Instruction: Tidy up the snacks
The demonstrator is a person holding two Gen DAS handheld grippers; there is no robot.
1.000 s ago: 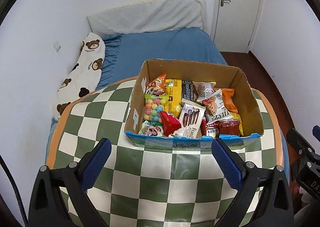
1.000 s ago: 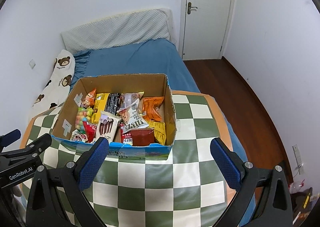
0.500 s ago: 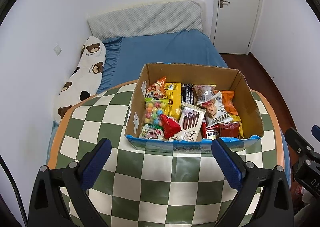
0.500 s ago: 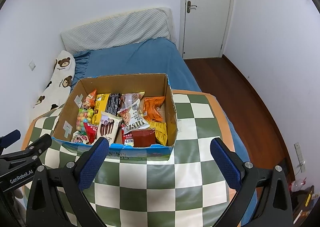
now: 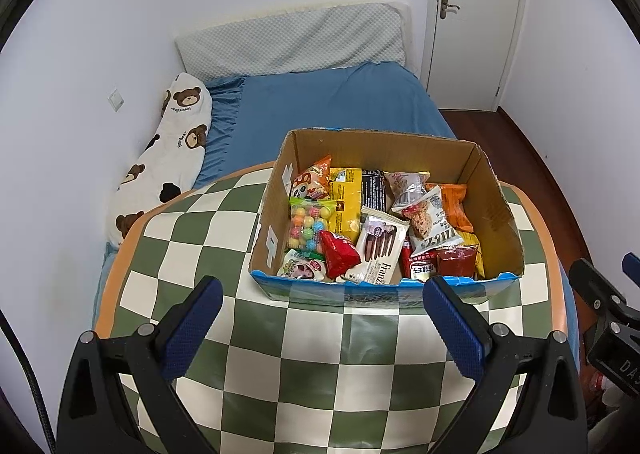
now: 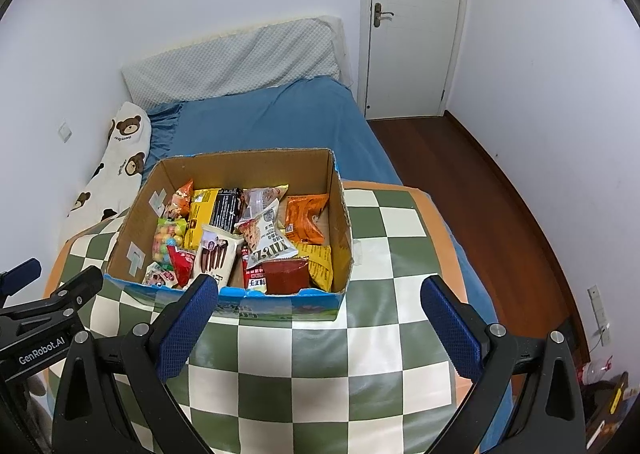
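Both grippers, left gripper (image 5: pixel 318 308) and right gripper (image 6: pixel 319 306), hover with jaws spread and empty before the cardboard box (image 5: pixel 496 210) on the checkered tabletop (image 5: pixel 320 366); snack packets (image 5: pixel 382 242) fill it, fitting either sorting ahead or finished.

Green-and-cream checkered table (image 5: pixel 320 366), orange-edged, bearing cardboard box (image 5: pixel 380 294) of snacks; table seemingly abuts blue bed (image 5: pixel 328 110)
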